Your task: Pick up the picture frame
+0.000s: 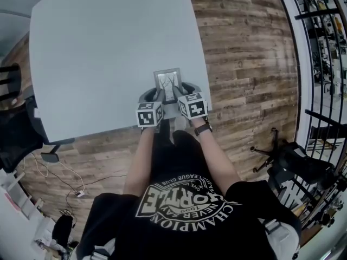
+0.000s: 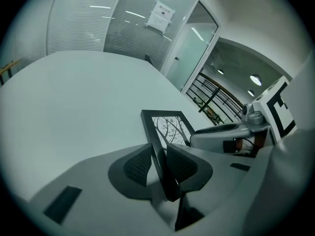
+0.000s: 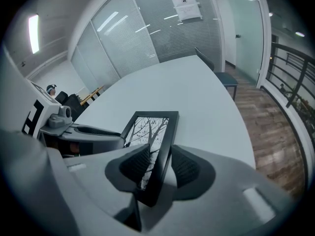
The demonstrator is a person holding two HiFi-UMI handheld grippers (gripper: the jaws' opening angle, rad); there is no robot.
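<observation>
Head view: picture frame (image 1: 167,82) straddled from both sides

Noted left gripper (image 2: 158,162) closing astride the frame's left rail, a pad close on each side, no firm press seen. Noted right gripper (image 3: 160,164) likewise closing over the right rail, with a slight gap at the outer pad. Found frame lying flat on the grey table (image 1: 103,53), close to the person's edge, its far end reaching past both sets of fingertips. Logged bare-branch print under the glass.

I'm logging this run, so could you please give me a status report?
Left gripper, right gripper: jaws closing astride picture frame edges. Frame on table. Nothing blocking.
</observation>
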